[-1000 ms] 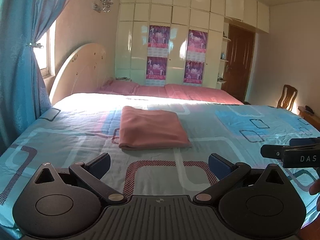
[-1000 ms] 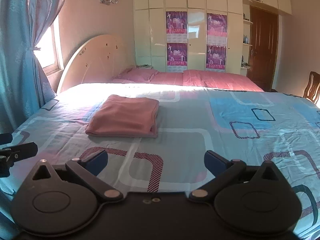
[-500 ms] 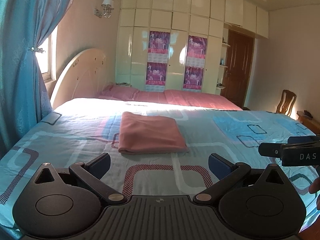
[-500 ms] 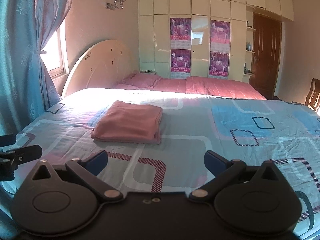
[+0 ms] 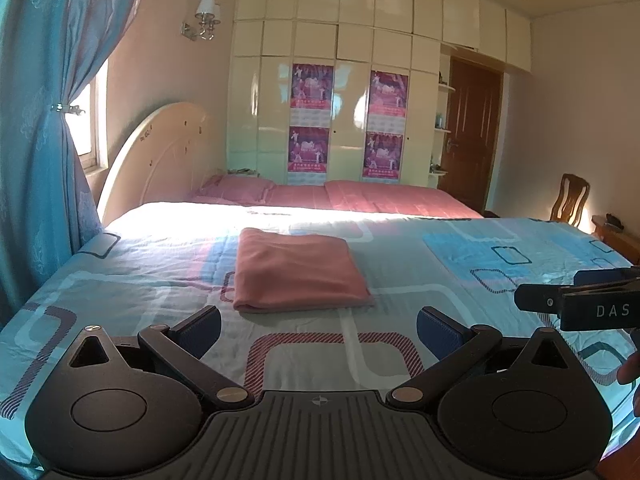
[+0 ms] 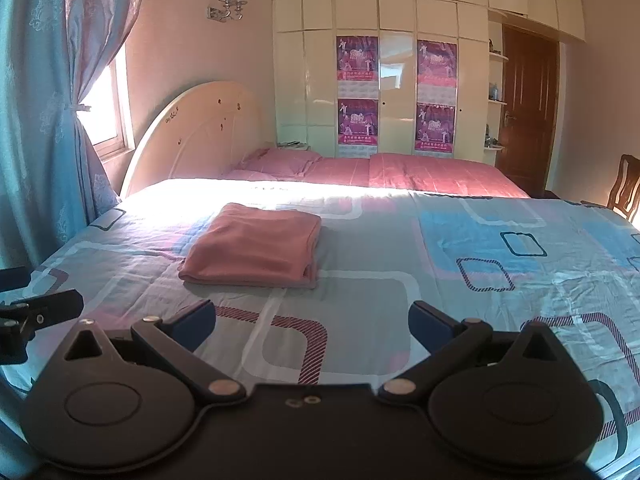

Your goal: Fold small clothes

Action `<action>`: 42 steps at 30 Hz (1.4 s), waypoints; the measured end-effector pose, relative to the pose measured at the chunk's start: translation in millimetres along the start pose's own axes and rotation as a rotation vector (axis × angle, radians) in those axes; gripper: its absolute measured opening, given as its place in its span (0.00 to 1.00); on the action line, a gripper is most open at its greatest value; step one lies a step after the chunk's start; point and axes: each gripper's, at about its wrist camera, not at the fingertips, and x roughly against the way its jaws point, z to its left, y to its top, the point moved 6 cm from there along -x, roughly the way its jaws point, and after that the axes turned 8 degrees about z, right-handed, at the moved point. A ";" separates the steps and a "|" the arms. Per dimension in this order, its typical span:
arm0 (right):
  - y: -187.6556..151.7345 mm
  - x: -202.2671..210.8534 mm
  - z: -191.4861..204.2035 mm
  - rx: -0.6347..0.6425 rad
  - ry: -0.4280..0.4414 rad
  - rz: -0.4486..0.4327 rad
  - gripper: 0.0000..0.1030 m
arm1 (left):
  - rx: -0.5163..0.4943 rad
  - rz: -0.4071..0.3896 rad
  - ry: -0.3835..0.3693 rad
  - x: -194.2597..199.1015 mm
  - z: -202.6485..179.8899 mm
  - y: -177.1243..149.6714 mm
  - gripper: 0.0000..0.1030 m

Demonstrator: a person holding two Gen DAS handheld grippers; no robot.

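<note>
A pink cloth point(image 5: 296, 272) lies folded into a flat rectangle on the blue patterned bed sheet point(image 5: 460, 280); it also shows in the right wrist view point(image 6: 256, 246). My left gripper point(image 5: 319, 330) is open and empty, held above the sheet short of the cloth's near edge. My right gripper point(image 6: 312, 322) is open and empty, also short of the cloth and off to its right. The right gripper's side shows at the right edge of the left wrist view point(image 5: 580, 304), and the left gripper's side at the left edge of the right wrist view point(image 6: 36, 316).
A curved headboard point(image 6: 192, 140) and pink pillows point(image 6: 280, 160) stand at the bed's far end. A blue curtain point(image 5: 36, 140) hangs at the left by the window. A wardrobe wall point(image 5: 352, 120), a brown door point(image 5: 472, 132) and a wooden chair point(image 5: 568, 200) stand behind.
Both grippers have tilted upward and drawn back slightly, so the folded cloth sits lower in both views. The cloth has not moved and both jaws stay open.
</note>
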 end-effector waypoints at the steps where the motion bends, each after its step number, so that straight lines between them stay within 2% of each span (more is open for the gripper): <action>1: 0.3 0.3 0.2 0.001 0.000 -0.002 0.99 | 0.000 -0.002 0.001 0.6 -0.5 -0.4 1.00; 42: 3.9 -0.7 -1.1 0.012 0.021 -0.005 0.99 | 0.032 -0.024 0.031 2.9 7.7 -0.2 1.00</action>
